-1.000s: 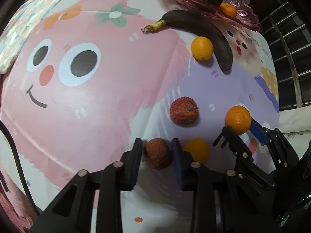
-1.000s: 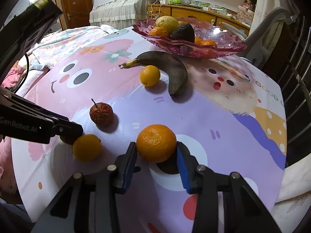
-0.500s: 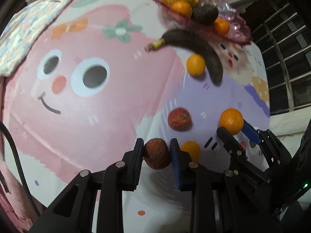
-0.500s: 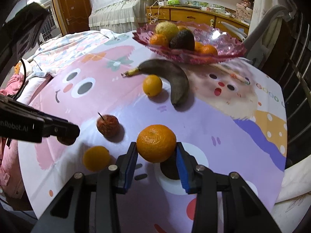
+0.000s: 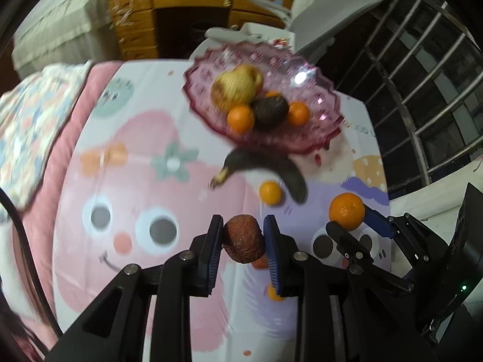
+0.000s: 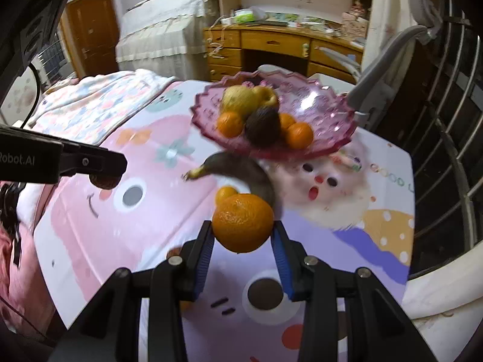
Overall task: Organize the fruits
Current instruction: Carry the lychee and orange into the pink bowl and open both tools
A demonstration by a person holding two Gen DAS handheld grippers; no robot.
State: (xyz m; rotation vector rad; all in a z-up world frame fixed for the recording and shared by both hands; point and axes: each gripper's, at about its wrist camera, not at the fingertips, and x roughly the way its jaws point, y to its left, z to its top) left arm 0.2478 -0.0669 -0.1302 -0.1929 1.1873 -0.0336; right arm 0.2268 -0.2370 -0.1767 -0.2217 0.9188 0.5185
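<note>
On the cartoon tablecloth (image 5: 126, 181), the pink bowl (image 5: 320, 96) lies ahead of both fingertip pairs: left gripper (image 5: 244, 241) clamps a brown fruit (image 5: 244, 238), right gripper (image 6: 243, 238) clamps an orange (image 6: 243, 226).

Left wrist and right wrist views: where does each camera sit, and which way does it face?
Left wrist: on the left gripper, looking steeply down along its jaws, shut on a brown fruit; the right gripper shows at right.
Right wrist: on the right gripper, facing obliquely down toward the bowl, jaws shut on an orange; the left gripper shows at left.
Shared: bowl, banana, tablecloth, both held fruits.
</note>
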